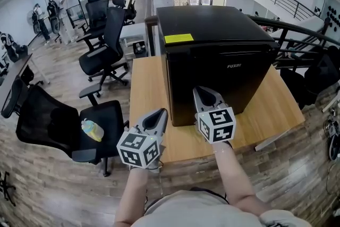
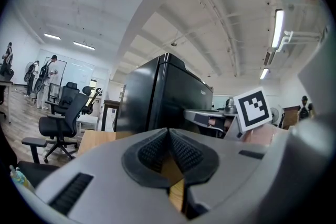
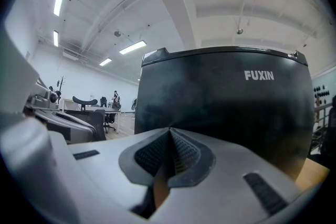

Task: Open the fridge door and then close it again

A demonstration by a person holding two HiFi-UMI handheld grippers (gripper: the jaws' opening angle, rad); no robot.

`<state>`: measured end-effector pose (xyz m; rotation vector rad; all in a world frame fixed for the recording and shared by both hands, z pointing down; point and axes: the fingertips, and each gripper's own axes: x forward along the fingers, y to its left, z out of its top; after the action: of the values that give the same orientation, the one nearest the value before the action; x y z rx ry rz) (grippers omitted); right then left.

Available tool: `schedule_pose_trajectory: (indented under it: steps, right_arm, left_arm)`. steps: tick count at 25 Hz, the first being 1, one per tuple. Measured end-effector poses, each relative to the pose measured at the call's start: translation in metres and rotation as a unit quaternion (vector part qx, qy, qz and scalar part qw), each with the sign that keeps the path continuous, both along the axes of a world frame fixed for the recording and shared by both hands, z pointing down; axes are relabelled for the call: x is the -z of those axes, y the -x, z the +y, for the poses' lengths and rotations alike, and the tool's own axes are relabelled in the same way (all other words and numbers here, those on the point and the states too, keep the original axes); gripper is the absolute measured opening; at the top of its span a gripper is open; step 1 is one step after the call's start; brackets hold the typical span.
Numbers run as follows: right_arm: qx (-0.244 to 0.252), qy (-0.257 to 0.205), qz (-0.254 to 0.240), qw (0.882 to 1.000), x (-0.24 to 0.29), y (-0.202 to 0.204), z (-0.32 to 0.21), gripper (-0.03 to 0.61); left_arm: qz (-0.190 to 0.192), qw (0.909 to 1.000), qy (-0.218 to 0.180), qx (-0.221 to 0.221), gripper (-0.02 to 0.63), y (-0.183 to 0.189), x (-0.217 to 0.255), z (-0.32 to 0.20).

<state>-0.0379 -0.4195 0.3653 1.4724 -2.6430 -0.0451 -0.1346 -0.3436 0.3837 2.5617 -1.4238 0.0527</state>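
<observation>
A small black fridge (image 1: pixel 212 50) with a yellow sticker on top stands on a wooden table (image 1: pixel 146 87); its door (image 1: pixel 223 82), marked FUXIN, is closed and faces me. My right gripper (image 1: pixel 201 92) is shut and empty, its tips close in front of the door's lower left part; in the right gripper view the door (image 3: pixel 226 107) fills the frame behind the gripper (image 3: pixel 169 131). My left gripper (image 1: pixel 161 114) is shut and empty, held over the table's front edge left of the fridge. The left gripper view shows the fridge (image 2: pixel 157 97) from its left corner beyond the gripper (image 2: pixel 169 131).
A black office chair (image 1: pixel 69 119) with a yellowish object on its seat stands left of the table. More chairs (image 1: pixel 103 45) and desks lie behind it, with people far off at the back left. Black railings (image 1: pixel 297 40) run to the right of the table.
</observation>
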Motion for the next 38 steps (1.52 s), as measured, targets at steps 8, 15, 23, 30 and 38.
schedule_pose_trajectory:
  steps: [8,15,23,30,38]
  right_arm:
    - [0.028,0.015,-0.012,0.999,0.000,-0.003,0.039,-0.002]
    - [0.027,0.015,-0.041,0.999,0.000,-0.019,0.072,-0.002]
    - [0.021,0.015,-0.028,0.999,-0.009,-0.033,0.099,-0.002]
    - [0.017,0.035,-0.007,0.999,-0.022,-0.033,0.117,-0.002]
    - [0.004,0.030,-0.010,1.000,-0.018,-0.039,0.126,-0.002]
  left_arm:
    - [-0.015,0.9997,-0.015,-0.011,0.011,-0.014,0.011,0.005]
    - [-0.059,0.9974,-0.032,-0.025,0.009,-0.035,0.009,0.010]
    - [-0.061,0.9968,-0.021,-0.048,0.008,-0.052,-0.002,0.025]
    - [-0.058,0.9965,-0.013,-0.058,0.008,-0.059,-0.010,0.038]
    - [-0.031,0.9972,0.011,-0.067,0.008,-0.060,-0.018,0.046]
